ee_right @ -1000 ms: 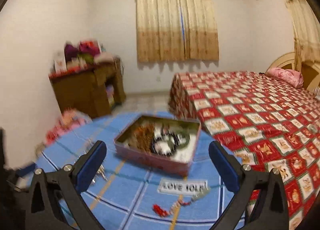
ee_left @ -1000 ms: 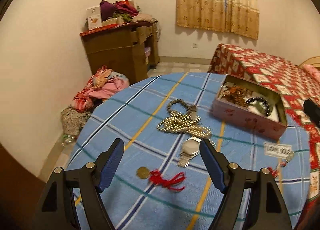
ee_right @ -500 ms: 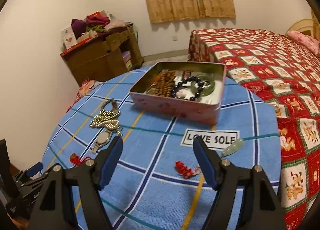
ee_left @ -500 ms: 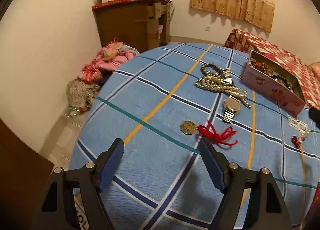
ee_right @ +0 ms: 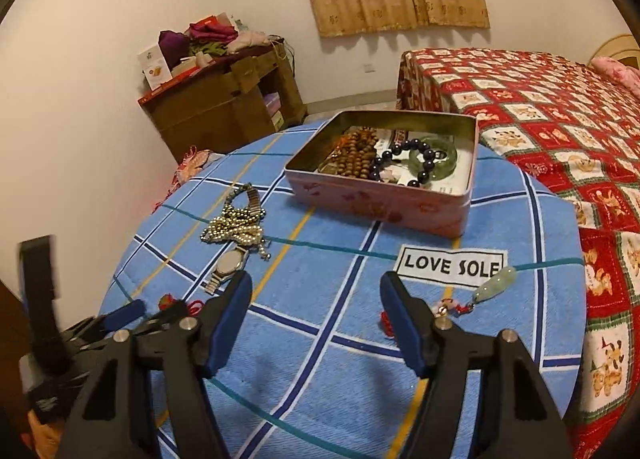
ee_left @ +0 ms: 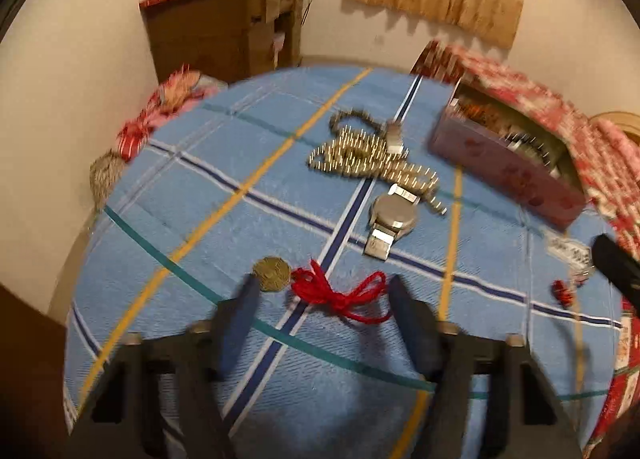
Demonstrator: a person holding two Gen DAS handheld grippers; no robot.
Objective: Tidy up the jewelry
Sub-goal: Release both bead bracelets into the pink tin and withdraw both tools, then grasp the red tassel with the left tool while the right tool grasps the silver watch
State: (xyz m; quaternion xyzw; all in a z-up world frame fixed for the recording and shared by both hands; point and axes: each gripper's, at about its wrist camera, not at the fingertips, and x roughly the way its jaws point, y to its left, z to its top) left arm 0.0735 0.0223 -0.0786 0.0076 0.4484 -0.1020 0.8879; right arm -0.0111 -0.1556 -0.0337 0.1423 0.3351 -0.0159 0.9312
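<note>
My left gripper [ee_left: 322,289] is open, its fingers straddling a red cord [ee_left: 344,297] tied to a bronze coin [ee_left: 272,273] on the blue cloth. Beyond lie a silver watch [ee_left: 390,217] and a pearl necklace [ee_left: 368,157]. A pink tin [ee_right: 384,175] holds wooden beads, a dark bead bracelet and a green bangle. My right gripper [ee_right: 316,287] is open and empty above the cloth, left of a jade pendant [ee_right: 494,285] on a red cord. The watch [ee_right: 228,265] and necklace [ee_right: 236,225] show left of it.
The round table [ee_right: 320,359] has a blue plaid cloth with a "LOVE SOLE" label [ee_right: 450,265]. A bed [ee_right: 540,107] with a red quilt stands at the right. A brown cabinet [ee_right: 224,103] piled with clothes stands against the far wall.
My left gripper has moved forward and down, so the red cord and coin now lie between its fingers. My right gripper has dropped lower and closer to the cloth beside the jade pendant.
</note>
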